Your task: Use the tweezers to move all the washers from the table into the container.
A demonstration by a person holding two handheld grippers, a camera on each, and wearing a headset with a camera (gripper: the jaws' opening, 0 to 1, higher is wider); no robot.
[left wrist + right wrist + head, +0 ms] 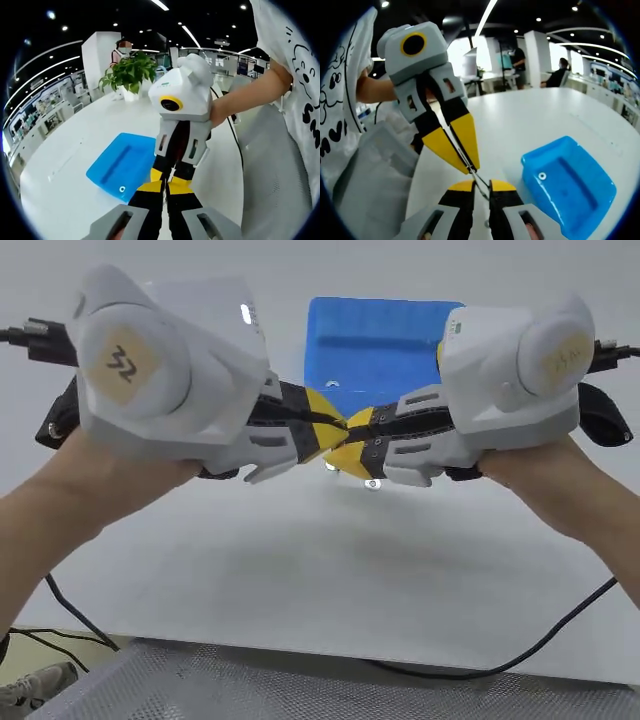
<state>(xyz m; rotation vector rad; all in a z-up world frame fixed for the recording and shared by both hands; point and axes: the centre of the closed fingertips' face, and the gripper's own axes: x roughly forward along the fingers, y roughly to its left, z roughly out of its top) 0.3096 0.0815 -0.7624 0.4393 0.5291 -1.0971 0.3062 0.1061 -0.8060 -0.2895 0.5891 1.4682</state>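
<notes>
Left claw point(330, 430) grips tweezers point(478, 180), right claw point(360, 440) at tip; blue container point(380, 312) holds washer point(541, 176)

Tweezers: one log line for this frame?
tweezers clamped in left gripper, tip between jaws of right gripper, grip unclear | one washer in blue container | grippers tip to tip above table

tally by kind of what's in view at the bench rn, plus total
grippers: 2, the left gripper and the right gripper
tweezers: 1
blue container: 1
washer: 1, lying in the container
Total: 5
</notes>
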